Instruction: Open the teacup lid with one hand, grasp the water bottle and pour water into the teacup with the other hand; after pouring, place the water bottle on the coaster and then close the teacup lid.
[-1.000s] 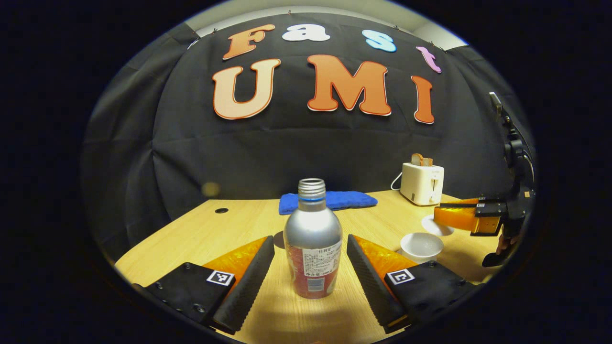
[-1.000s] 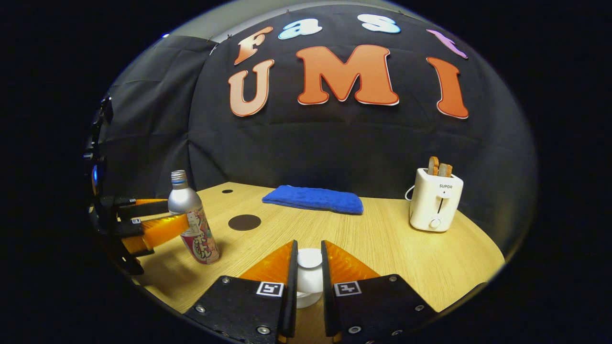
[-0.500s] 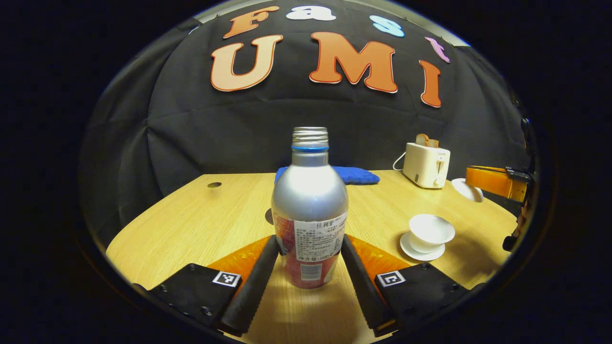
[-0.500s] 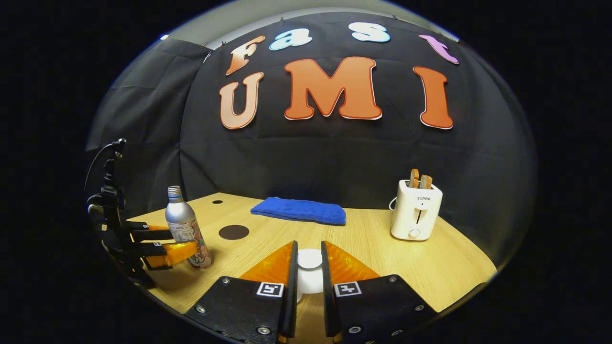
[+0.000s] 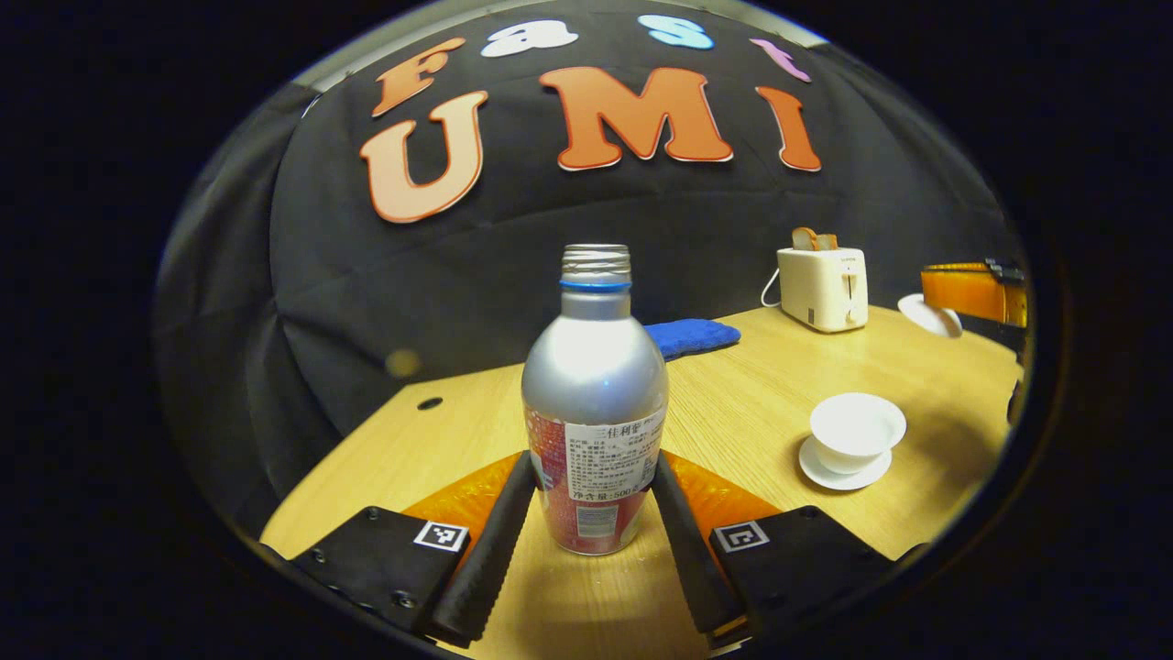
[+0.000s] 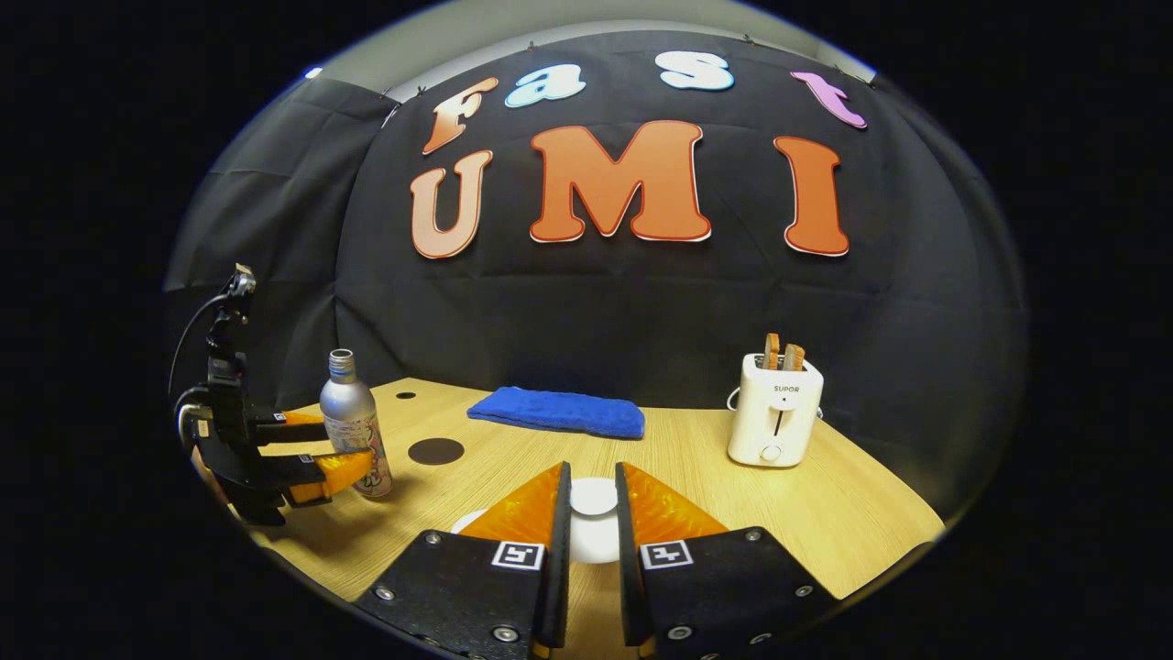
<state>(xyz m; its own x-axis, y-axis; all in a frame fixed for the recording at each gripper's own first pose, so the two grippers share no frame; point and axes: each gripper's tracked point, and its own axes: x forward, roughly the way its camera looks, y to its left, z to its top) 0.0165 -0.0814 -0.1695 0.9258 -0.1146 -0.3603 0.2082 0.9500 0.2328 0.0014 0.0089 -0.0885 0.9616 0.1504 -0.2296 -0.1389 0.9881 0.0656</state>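
Observation:
A silver water bottle (image 5: pixel 594 403) with a red label and no cap stands upright between my left gripper (image 5: pixel 591 467) fingers, which press on its lower body. Whether its base touches the table I cannot tell. The white teacup (image 5: pixel 857 429) sits uncovered on its saucer (image 5: pixel 829 475) to the right. My right gripper (image 6: pixel 592 475) is shut on the knob of the white lid (image 6: pixel 594 500), held in the air. In the right gripper view the bottle (image 6: pixel 351 417) and left gripper (image 6: pixel 341 444) are at far left, beside the dark round coaster (image 6: pixel 435 450).
A blue cloth (image 6: pixel 559 412) lies at the back of the wooden table (image 6: pixel 733 495). A white toaster (image 6: pixel 774 422) holding bread slices stands at the back right. The table has a small round hole (image 5: pixel 429 402) near its far left.
My left gripper has shut on the bottle, which stood free between its open fingers a second ago. The right gripper has carried the lid up and away from the teacup.

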